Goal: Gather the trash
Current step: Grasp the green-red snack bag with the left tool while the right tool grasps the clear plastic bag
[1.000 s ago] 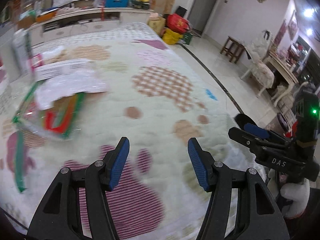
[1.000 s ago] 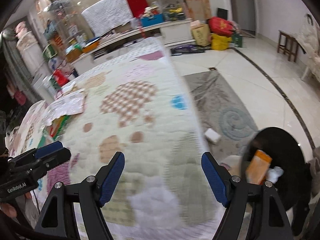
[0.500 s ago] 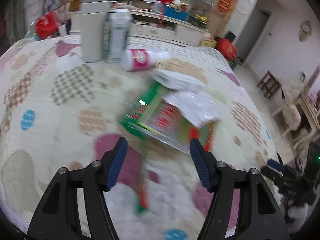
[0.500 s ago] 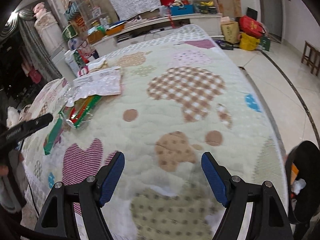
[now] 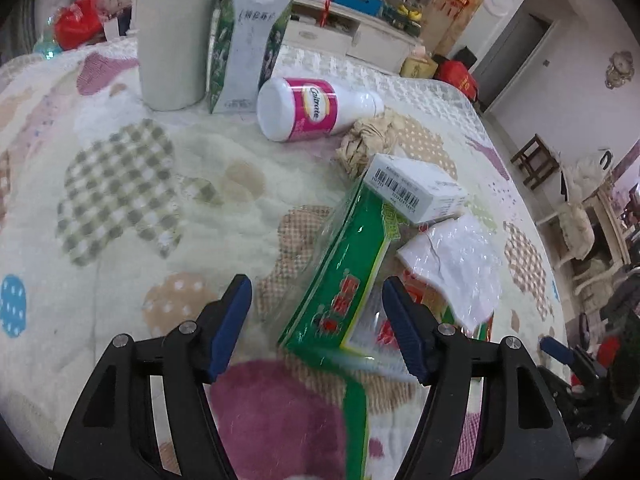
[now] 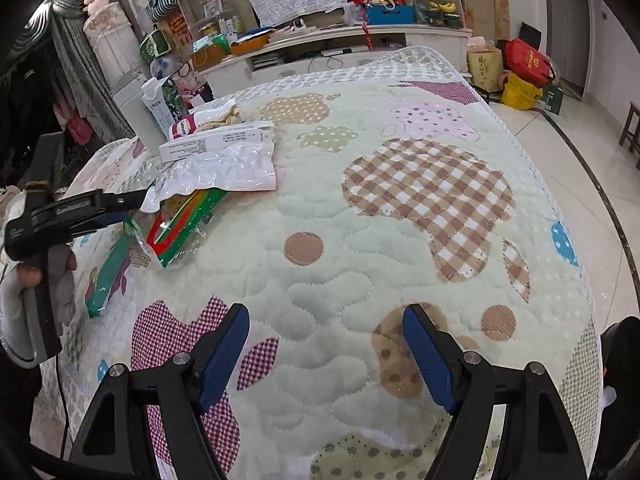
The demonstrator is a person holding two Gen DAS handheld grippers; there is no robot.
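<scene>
My left gripper is open, its jaws either side of a green and red plastic wrapper lying on the quilted table. A clear plastic bag and a white barcoded box lie on the wrapper's far end. A crumpled brown paper and a tipped white and pink bottle lie beyond. My right gripper is open and empty over bare quilt; the wrapper and the left gripper show at its left.
A tall grey-white cylinder and a milk carton stand at the table's far edge. A black bin shows at the right edge by the table. Shelves and a low cabinet stand behind.
My left gripper has swung left from the bare quilt and closed in on the wrapper pile. My right gripper has turned from the bin side towards the table's middle.
</scene>
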